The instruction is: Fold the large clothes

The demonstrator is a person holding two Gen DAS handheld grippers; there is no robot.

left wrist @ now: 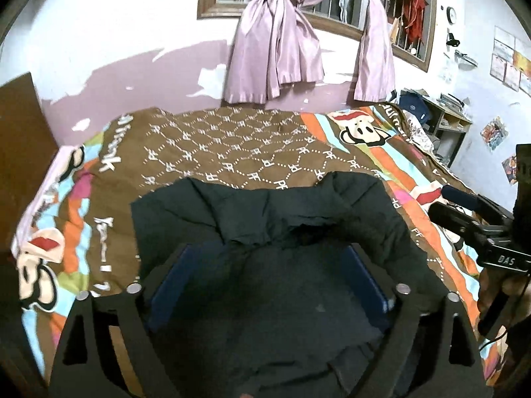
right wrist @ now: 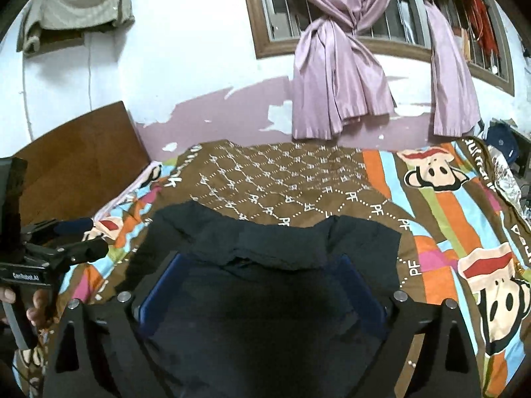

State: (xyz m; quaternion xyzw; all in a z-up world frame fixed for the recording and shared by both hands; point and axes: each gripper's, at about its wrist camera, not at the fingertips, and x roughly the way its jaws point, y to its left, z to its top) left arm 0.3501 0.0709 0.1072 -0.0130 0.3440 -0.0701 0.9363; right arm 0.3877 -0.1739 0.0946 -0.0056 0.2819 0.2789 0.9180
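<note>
While one bed cover (left wrist: 252,139) fills the bed, one dark garment (left wrist: 265,219) lies on it, its near part cut off. Two curtains (left wrist: 275,49) hang. Left gripper (left wrist: 268,285) and right gripper (right wrist: 262,292) gape wide, holding nothing.

My two black angular handheld grippers (left wrist: 265,285) (right wrist: 262,295) carry blue rectangular finger pads (left wrist: 172,272), round silver screws (right wrist: 124,296) and white lettering on their bodies.
</note>
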